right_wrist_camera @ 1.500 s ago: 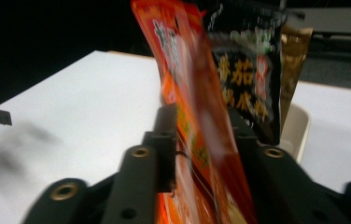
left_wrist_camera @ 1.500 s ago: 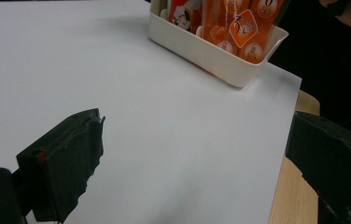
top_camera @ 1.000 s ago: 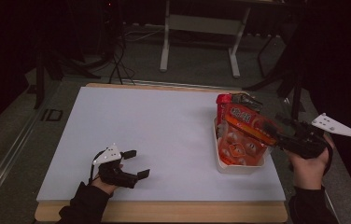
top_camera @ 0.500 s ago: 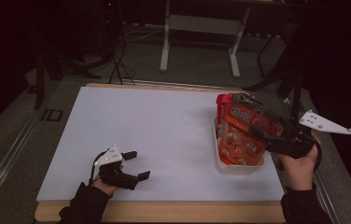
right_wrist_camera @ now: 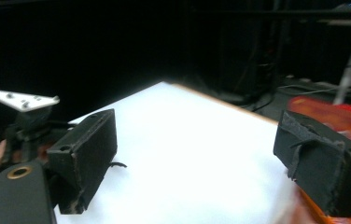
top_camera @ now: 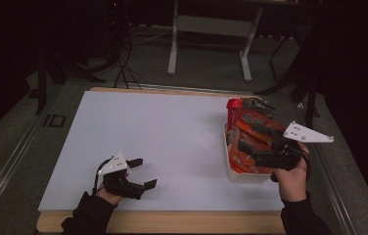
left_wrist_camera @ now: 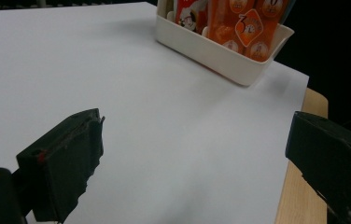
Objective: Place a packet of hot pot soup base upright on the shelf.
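A cream bin stands at the table's right side, packed with several orange and red snack packets. My right gripper hovers over the bin's near half; its jaws have just been opening and now stand open with nothing between them. In the right gripper view the right gripper frames bare white table, with blurred orange packets at the right. My left gripper rests open near the front left of the table. The left gripper looks toward the bin and its packets.
A white sheet covers the wooden table, whose front edge runs along the bottom. Dark floor, cables and a metal stand lie beyond the far edge. The other hand's gripper with its grey plate appears at the left of the right gripper view.
The right hand has slid left and nearer along the bin, and its jaws have spread wider. The left hand has stayed put.
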`<state>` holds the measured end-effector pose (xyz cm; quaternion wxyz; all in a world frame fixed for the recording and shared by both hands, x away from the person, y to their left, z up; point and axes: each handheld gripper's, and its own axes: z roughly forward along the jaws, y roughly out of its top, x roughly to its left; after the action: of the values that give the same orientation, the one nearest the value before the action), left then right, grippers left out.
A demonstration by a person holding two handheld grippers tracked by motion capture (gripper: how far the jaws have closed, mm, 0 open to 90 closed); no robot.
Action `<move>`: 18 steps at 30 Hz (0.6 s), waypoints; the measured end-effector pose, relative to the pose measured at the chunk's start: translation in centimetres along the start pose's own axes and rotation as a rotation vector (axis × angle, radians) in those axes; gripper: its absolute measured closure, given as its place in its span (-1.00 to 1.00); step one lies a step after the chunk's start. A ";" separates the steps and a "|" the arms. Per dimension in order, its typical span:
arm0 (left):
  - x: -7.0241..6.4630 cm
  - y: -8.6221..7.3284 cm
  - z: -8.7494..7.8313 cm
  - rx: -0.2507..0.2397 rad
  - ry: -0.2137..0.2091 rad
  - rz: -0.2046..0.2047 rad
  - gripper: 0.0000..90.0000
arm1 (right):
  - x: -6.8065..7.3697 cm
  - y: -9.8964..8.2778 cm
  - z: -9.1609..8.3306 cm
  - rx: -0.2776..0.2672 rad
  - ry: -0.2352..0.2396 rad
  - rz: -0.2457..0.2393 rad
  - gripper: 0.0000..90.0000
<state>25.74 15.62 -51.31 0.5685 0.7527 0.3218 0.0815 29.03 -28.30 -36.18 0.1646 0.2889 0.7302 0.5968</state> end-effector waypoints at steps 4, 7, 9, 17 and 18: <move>0.0 0.0 -0.1 0.003 0.004 0.002 -0.90 | 0.5 -0.9 1.3 0.031 0.038 0.002 -0.71; -0.1 0.0 -0.1 -0.001 0.005 0.010 -0.90 | 1.0 -1.7 2.2 0.038 0.056 -0.004 -0.71; -0.1 0.1 -0.2 -0.004 0.007 0.013 -0.90 | 1.4 -2.2 2.8 0.035 0.061 -0.011 -0.70; -0.1 0.0 -0.2 -0.006 0.008 0.010 -0.90 | 2.5 -4.1 4.4 0.059 0.119 -0.023 -0.69; 0.0 0.0 -0.2 -0.009 0.005 0.008 -0.90 | 2.6 -4.4 4.6 0.059 0.129 -0.021 -0.69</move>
<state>25.58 15.78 -51.24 0.5708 0.7512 0.3200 0.0870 28.73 -23.64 -41.22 0.1147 0.2469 0.7597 0.5905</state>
